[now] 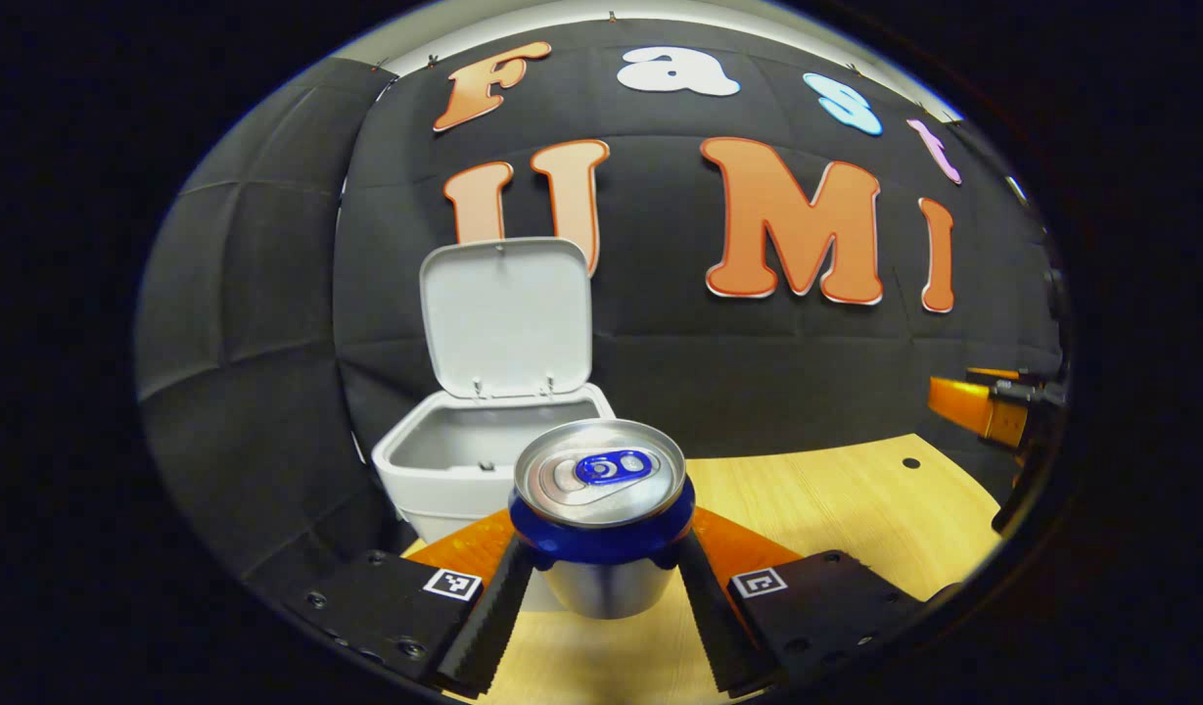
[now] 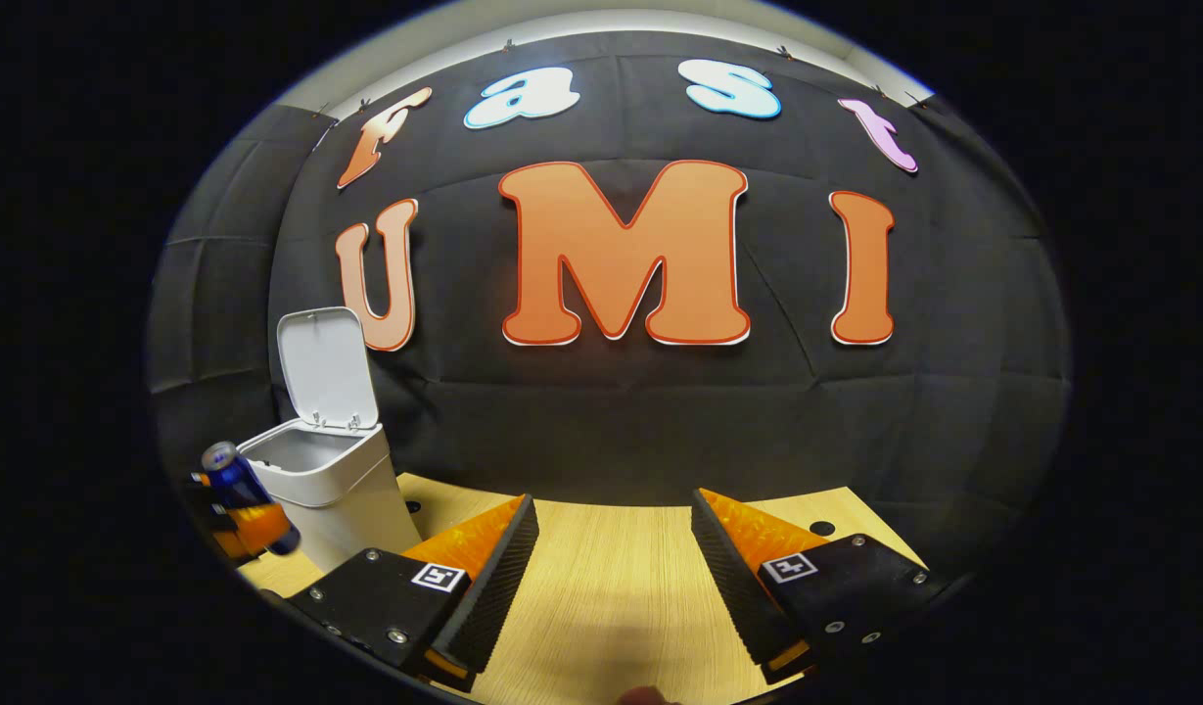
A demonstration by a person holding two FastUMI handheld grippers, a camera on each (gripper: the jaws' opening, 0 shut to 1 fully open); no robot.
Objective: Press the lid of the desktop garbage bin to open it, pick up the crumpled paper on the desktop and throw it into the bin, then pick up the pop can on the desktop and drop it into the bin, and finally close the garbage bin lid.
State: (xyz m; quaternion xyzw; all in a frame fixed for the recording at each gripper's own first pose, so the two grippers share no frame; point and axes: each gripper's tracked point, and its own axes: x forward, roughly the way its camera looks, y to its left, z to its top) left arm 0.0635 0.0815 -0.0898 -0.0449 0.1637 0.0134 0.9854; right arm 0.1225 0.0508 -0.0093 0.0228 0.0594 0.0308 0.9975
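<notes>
- In the left gripper view, the left gripper [image 1: 601,578] pinches the can [image 1: 601,519] between its two fingers, one pressed against each side of the can's lower body.
- The can stands upright in that grip, its silver top and blue pull tab facing up toward the camera, and it is lifted clear of the table [image 1: 836,509].
- The bin [image 1: 464,465] stands just behind the can and a little to its left, at the back of the table against the wall.
- The bin's lid [image 1: 508,318] is swung up and stands nearly upright at the rear edge; the inside looks grey, and I cannot tell what lies in it.
- At the right edge of the left gripper view, part of the other gripper shows, well apart from the can.
- In the right gripper view, the right gripper [image 2: 616,558] has its fingers spread wide with nothing between them, over bare table [image 2: 611,597].
- That view also shows the bin [image 2: 332,480] far to the left with its lid [image 2: 327,370] up, and the can [image 2: 234,480] tilted just beside the bin's left side, near its rim, held in the left gripper.
</notes>
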